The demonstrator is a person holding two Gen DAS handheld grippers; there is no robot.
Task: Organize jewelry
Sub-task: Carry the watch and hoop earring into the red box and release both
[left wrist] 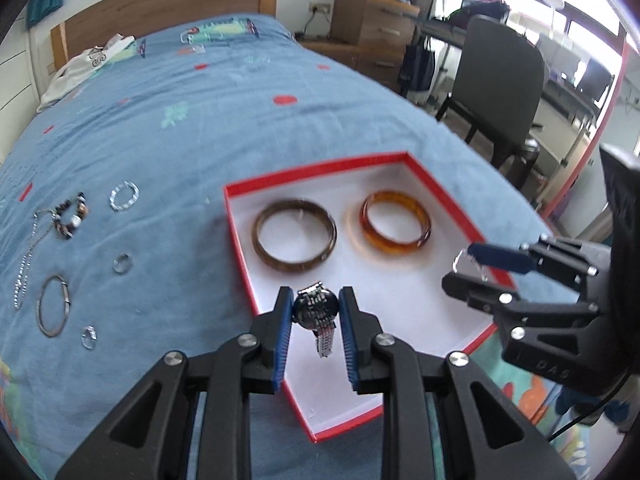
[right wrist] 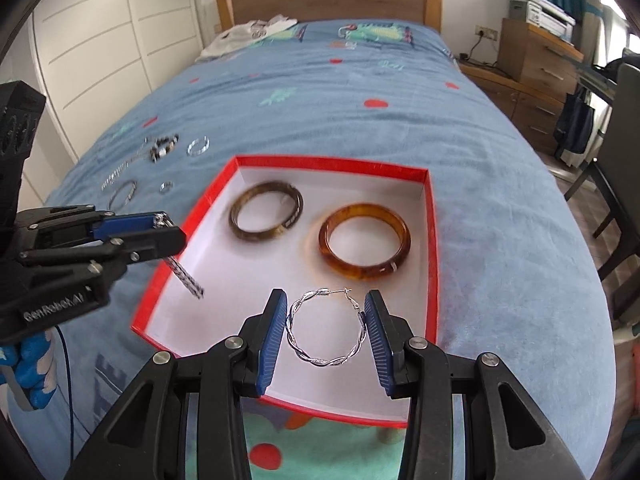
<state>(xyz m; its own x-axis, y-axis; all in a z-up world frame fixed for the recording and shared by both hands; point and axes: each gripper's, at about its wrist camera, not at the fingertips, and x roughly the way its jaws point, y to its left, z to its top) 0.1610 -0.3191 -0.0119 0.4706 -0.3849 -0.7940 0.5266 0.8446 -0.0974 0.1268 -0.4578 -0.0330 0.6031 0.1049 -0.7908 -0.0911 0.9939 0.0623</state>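
Note:
A red-rimmed white box [left wrist: 472, 224] [right wrist: 431, 240] lies on the blue bed. In it are a dark brown bangle [left wrist: 294, 236] [right wrist: 266, 217] and an amber bangle [left wrist: 396, 228] [right wrist: 364, 242]. My left gripper [left wrist: 315, 312] [right wrist: 164, 226] is shut on a silver watch [left wrist: 316, 310], held over the box's near-left part; its metal band [right wrist: 186, 276] hangs down. My right gripper [right wrist: 326, 330] [left wrist: 466, 262] is shut on a twisted silver hoop earring [right wrist: 326, 330], held over the box's near-right part.
Left of the box on the bedspread lie a silver hoop [left wrist: 124, 196], a beaded bracelet [left wrist: 72, 216], a chain necklace [left wrist: 26, 264], a thin bangle [left wrist: 52, 310] and two small rings [left wrist: 122, 263]. A chair [left wrist: 500, 84] and drawers [right wrist: 536, 56] stand to the right.

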